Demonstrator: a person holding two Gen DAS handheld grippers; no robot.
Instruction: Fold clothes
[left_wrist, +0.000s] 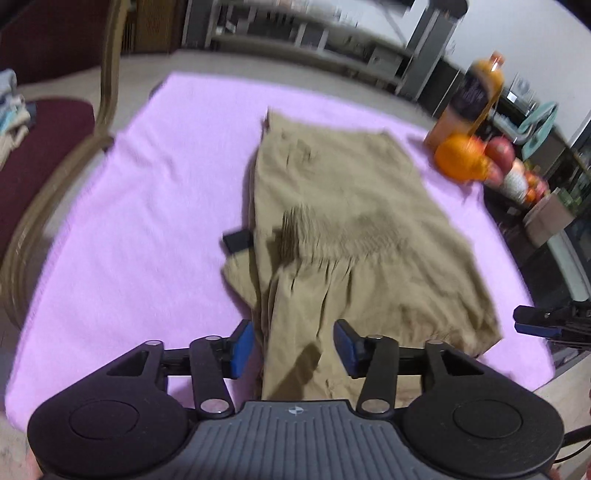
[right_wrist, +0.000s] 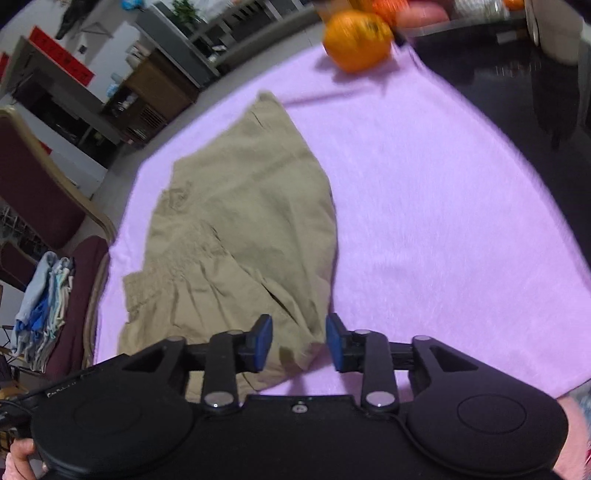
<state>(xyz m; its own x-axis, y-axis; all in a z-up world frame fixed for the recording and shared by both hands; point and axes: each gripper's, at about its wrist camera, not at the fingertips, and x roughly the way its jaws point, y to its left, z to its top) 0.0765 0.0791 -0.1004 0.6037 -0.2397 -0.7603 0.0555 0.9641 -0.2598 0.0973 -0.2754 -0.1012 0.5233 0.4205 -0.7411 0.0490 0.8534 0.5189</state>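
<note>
Khaki shorts (left_wrist: 347, 236) lie folded lengthwise on a purple cloth (left_wrist: 147, 206), gathered waistband across the middle; they also show in the right wrist view (right_wrist: 240, 229). My left gripper (left_wrist: 293, 347) is open, its blue pads on either side of the near end of the shorts, just above the fabric. My right gripper (right_wrist: 299, 343) is open over the near right corner of the shorts. Its tips show at the right edge of the left wrist view (left_wrist: 532, 321). A small black tag (left_wrist: 238, 240) pokes out at the shorts' left edge.
An orange (left_wrist: 456, 157), apples and a juice bottle (left_wrist: 476, 96) stand at the cloth's far right corner; the orange shows in the right wrist view (right_wrist: 356, 38). A maroon chair (right_wrist: 55, 206) with a pile of folded clothes (right_wrist: 44, 310) stands left of the table.
</note>
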